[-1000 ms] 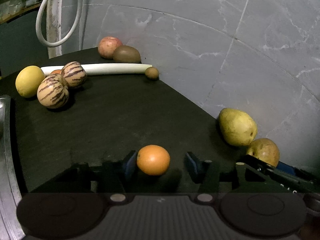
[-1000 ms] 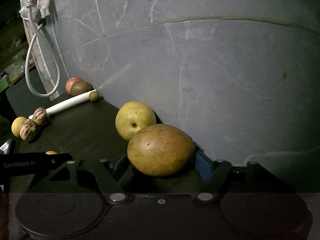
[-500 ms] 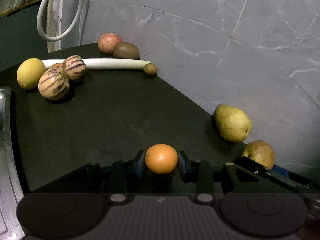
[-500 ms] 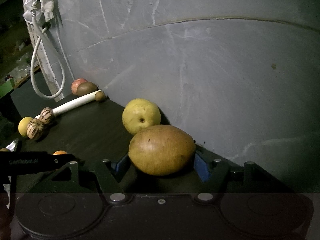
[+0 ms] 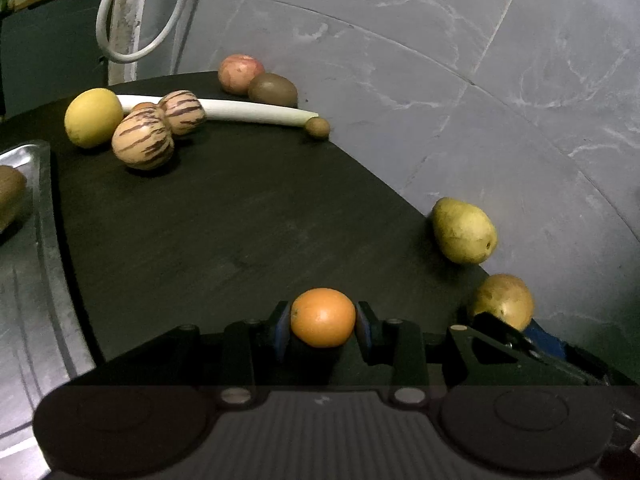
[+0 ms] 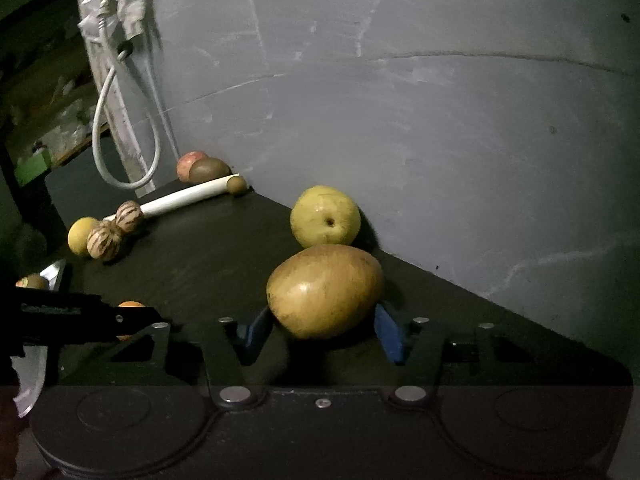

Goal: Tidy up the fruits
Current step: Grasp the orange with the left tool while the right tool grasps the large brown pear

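Clamping orange [image 5: 323, 323], left gripper [image 5: 322, 326] level.

An orange [image 5: 322, 323] is held between the left gripper's [image 5: 322, 326] fingers, a pear [image 5: 464, 230] lies right by the wall [image 5: 440, 80], and melons [image 5: 160, 128] are grouped far left.

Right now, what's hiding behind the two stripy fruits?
Behind the striped fruits a long white stalk lies across the dark table. A small orange-brown fruit peeks between them, mostly covered, so I can't tell what it is. A yellow fruit sits beside them.
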`<action>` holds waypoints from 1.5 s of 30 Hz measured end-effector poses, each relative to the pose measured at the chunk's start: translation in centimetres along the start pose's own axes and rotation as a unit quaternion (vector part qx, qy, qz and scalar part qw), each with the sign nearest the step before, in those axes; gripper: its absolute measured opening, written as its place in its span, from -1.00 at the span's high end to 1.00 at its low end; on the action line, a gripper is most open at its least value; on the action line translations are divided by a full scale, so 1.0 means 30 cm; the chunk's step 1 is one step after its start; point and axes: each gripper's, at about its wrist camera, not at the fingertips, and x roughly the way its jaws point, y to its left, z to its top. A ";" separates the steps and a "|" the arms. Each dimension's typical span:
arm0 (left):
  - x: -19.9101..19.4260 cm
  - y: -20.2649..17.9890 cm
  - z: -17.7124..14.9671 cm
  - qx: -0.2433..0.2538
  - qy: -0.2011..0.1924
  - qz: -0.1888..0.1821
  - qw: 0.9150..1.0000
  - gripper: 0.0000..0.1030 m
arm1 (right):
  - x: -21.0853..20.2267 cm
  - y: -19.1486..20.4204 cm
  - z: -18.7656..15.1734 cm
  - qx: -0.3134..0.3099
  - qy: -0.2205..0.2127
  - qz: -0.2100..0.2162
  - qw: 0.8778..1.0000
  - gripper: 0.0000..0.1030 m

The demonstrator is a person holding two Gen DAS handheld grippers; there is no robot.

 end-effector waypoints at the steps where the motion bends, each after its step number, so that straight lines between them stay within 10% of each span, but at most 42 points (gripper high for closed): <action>1: -0.002 0.004 -0.003 -0.001 0.001 -0.001 1.000 0.28 | 0.001 0.002 0.002 -0.004 -0.001 -0.001 1.000 -0.12; 45: 0.040 0.008 0.032 -0.001 -0.004 -0.015 1.000 0.28 | 0.160 -0.018 0.090 -0.025 0.019 0.026 0.999 -0.35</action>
